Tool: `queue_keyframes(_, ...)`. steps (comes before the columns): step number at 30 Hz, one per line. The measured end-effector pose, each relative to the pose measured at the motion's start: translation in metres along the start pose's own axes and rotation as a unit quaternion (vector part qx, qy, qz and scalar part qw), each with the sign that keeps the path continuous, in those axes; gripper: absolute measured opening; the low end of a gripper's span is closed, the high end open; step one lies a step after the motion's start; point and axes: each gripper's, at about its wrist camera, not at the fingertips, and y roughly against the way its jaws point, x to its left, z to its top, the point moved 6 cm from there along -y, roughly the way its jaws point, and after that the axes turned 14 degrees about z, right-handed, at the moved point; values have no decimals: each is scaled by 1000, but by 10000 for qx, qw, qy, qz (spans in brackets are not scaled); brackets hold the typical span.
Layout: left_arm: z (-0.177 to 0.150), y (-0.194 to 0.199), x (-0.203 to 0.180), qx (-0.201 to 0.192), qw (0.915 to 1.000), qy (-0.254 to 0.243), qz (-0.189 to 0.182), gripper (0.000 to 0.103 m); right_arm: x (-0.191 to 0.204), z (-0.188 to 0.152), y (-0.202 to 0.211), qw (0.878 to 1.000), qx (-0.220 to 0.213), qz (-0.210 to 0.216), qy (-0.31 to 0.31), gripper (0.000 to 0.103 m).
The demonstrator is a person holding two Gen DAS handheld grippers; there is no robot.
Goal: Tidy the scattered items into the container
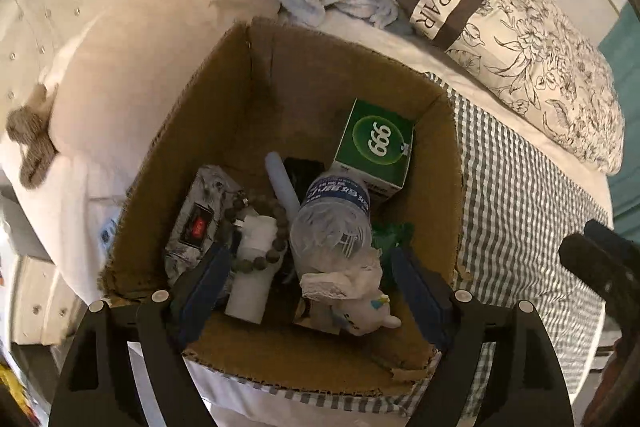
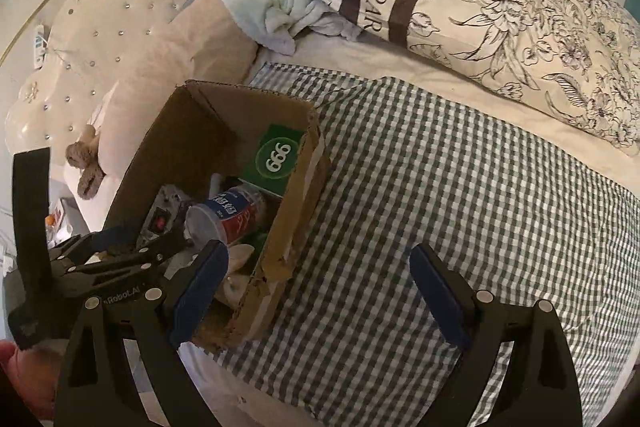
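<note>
Clutter fills the cardboard box (image 1: 224, 115) on the bed's checked blanket (image 2: 440, 187): bottle (image 1: 332, 215), green carton (image 1: 374, 143), bead bracelet (image 1: 256, 227). Left tongs (image 1: 304, 291) hang released above it, right tongs (image 2: 320, 291) released nearby; a careless withdrawal might snag the beads.

Bottle (image 1: 332, 215) hides a blue tube's (image 1: 282, 183) lower end; pillow (image 2: 500, 11) lettering is cropped by folds.

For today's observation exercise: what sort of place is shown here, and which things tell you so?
Most likely a bedroom, on top of a bed. A tufted headboard stands behind, a floral pillow lies on the sheet, and the cardboard box sits on a checked blanket.
</note>
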Motion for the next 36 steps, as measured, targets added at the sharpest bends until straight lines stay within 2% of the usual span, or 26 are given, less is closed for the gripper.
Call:
queue_keyframes(5, 1, 20, -2, -212, 9998, -21, -2, 94, -6, 2, 10, 9998, -77, -67, -171, 93)
queue_keyframes(8, 1, 25, -1, -265, 9996, -38, 5, 97, -9, 0, 11, 9992, -48, 54, -391, 93)
queue_keyframes(16, 3, 30, 7, -353, 9992, -80, 162, 103, -19, -13, 23, 9976, -159, -19, -681, 93)
queue_keyframes(25, -3, 32, -10, -383, 9986, -342, 105, 103, -28, -32, 28, 9964, -71, -102, -834, 93)
queue_keyframes(32, -5, 33, -19, -379, 9988, -299, -112, 103, -30, -34, 31, 9966, -45, -175, -808, 93)
queue_keyframes(36, -3, 30, -17, -405, 9982, -313, 300, 103, -32, -36, 30, 9962, 23, -234, -837, 93)
